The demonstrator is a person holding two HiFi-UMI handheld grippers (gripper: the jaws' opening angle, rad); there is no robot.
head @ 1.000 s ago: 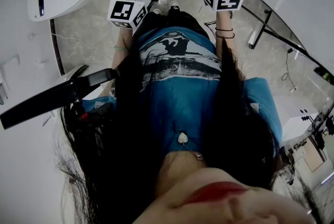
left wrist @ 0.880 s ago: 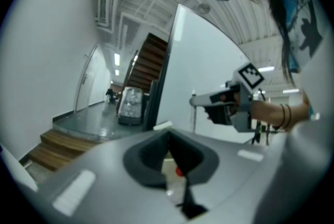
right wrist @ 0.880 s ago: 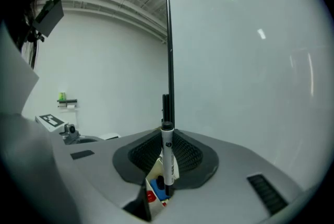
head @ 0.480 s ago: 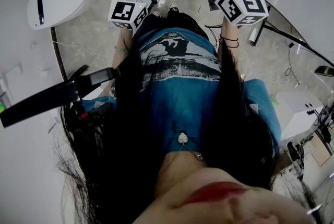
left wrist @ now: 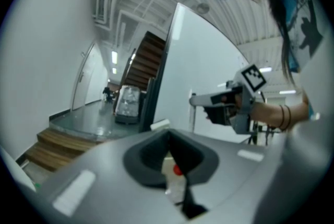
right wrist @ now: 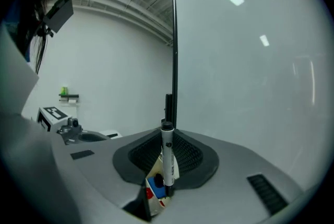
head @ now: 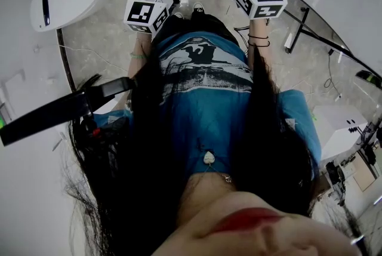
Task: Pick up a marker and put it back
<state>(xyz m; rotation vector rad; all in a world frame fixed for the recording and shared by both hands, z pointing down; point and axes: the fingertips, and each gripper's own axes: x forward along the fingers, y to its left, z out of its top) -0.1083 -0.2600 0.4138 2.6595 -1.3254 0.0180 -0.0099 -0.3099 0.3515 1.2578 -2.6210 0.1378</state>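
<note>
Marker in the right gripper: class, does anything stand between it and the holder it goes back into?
Nothing visible does. The right gripper is clamped on the marker, which stands upright. The holder shows just below it through the gap, with only open air between them.

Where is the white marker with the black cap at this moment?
The white marker with the black cap stands upright at the centre of the right gripper view, gripped by the right tongs, above a box of coloured markers.
</note>
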